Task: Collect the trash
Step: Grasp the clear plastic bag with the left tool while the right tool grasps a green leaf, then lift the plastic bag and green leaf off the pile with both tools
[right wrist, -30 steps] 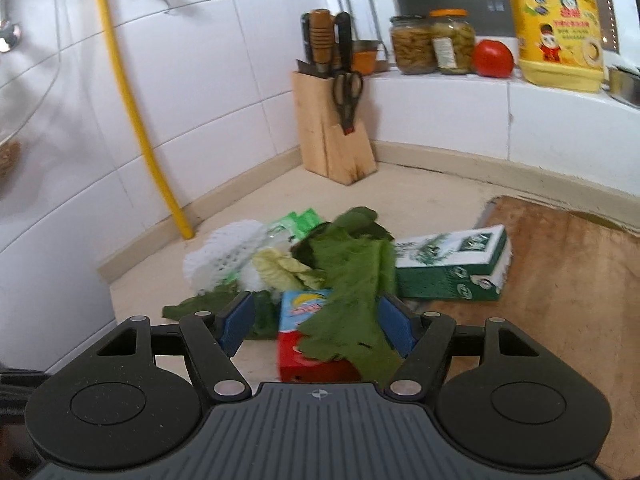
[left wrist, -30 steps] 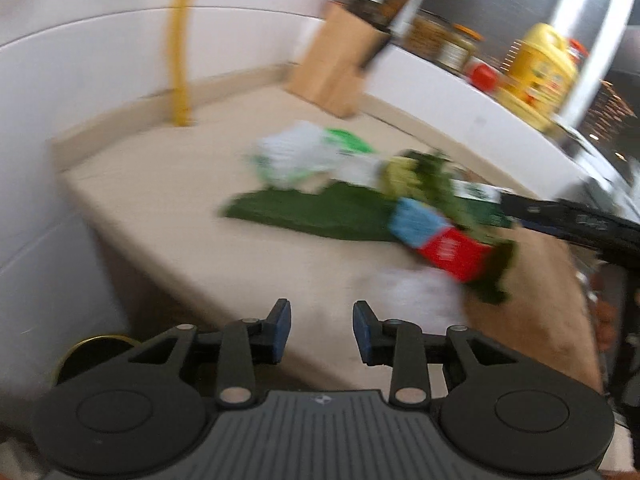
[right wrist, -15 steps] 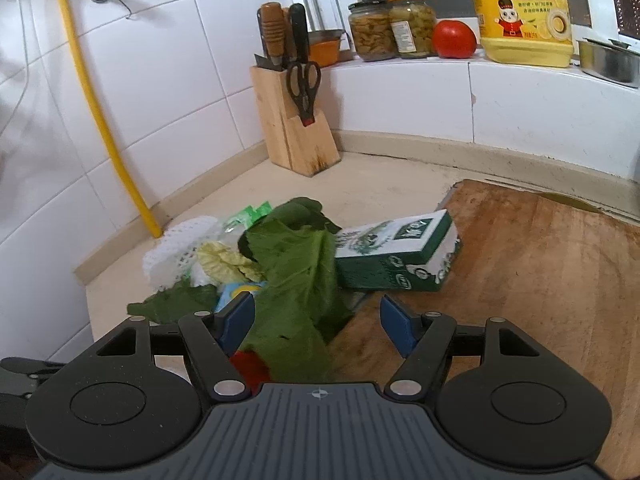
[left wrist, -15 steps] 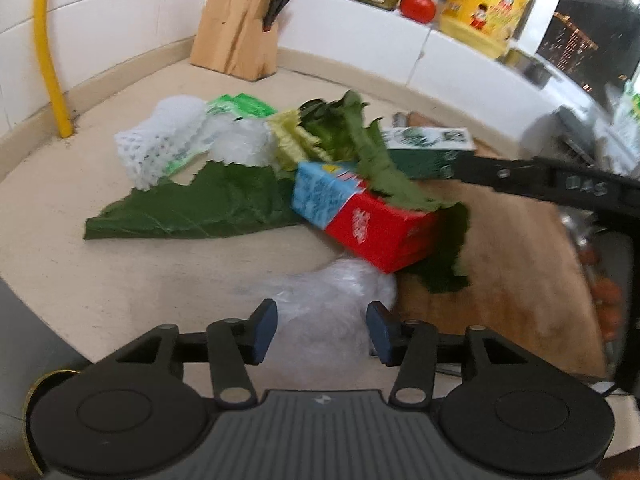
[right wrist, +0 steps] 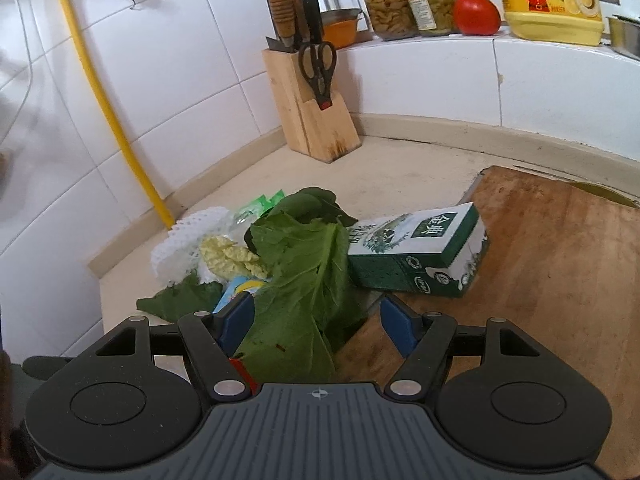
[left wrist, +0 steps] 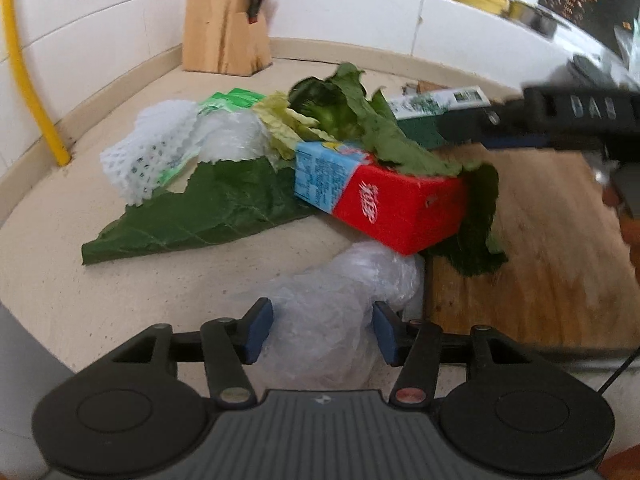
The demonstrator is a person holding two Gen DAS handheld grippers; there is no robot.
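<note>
Crumpled plastic wrap [left wrist: 332, 300] now sat between my widening left gripper [left wrist: 322, 330], pickup imminent; right gripper [right wrist: 316, 320] stayed parted over twelve-o'clock leaves [right wrist: 304, 272].

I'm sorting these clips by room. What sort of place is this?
Most likely a home kitchen counter: a wooden knife block with scissors stands in the tiled corner, a cutting board lies on the counter, and jars and a tomato sit on the ledge.
</note>
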